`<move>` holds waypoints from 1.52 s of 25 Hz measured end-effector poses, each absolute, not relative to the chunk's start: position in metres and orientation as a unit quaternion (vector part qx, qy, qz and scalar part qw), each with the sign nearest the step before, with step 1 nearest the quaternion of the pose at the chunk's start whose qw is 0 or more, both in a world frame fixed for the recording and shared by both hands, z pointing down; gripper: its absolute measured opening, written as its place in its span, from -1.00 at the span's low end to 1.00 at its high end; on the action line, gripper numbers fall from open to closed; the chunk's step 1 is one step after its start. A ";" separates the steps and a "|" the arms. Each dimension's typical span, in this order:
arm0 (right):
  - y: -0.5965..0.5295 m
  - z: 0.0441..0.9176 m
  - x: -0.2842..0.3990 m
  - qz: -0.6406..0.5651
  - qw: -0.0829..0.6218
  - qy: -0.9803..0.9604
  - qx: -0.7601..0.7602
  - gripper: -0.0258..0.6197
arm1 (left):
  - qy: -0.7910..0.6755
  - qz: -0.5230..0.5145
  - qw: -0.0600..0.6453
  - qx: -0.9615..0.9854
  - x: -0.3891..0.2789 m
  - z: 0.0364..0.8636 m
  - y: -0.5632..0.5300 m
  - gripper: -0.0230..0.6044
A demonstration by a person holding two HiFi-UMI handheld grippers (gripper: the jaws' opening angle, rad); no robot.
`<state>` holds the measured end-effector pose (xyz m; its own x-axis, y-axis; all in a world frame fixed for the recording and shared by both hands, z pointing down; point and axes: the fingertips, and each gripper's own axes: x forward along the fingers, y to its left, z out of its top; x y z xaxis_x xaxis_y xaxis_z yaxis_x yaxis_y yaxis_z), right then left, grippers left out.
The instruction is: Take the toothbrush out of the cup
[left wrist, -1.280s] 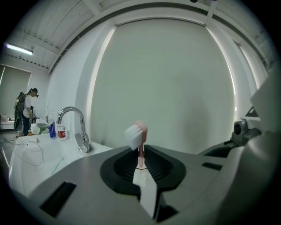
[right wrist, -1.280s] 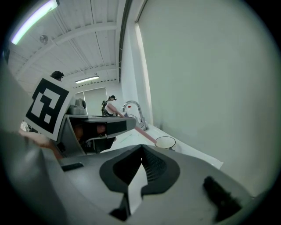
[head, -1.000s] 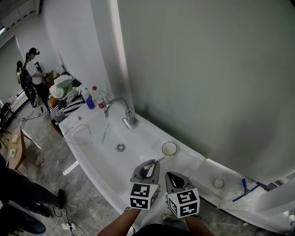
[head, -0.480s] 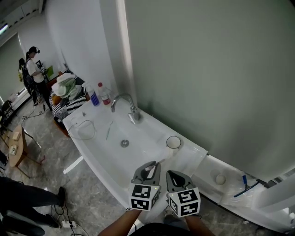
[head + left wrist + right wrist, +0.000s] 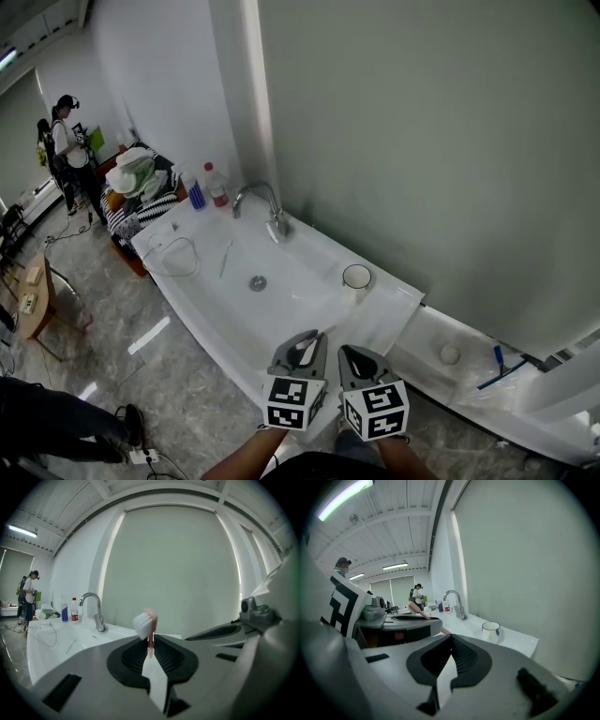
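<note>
Toothbrush (image 5: 144, 623) stands clamped in the left tool (image 5: 150, 645), the right tool (image 5: 451, 643) closed empty, near the white counter (image 5: 380, 314) holding the cup (image 5: 356, 277).

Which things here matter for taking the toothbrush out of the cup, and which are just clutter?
Job in hand:
toothbrush, clamped in the left tool
cup, on the sink ledge
right tool, shut, empty

Lying about:
faucet
blue spray bottle
red-labelled bottle
thin green stick in the sink
looped cable
</note>
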<state>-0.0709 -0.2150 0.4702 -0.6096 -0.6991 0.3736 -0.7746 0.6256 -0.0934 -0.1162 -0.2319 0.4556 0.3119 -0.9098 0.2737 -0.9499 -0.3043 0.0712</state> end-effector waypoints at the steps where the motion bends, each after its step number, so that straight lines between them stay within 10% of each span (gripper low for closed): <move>1: -0.212 0.470 -0.072 0.123 0.152 -0.888 0.415 -0.89 | -0.579 0.092 0.109 0.803 -0.117 0.456 -0.229 -0.77; 38: -0.132 0.466 -0.082 0.096 0.146 -0.893 0.415 -0.89 | -0.561 0.088 0.111 0.816 -0.116 0.467 -0.132 -0.77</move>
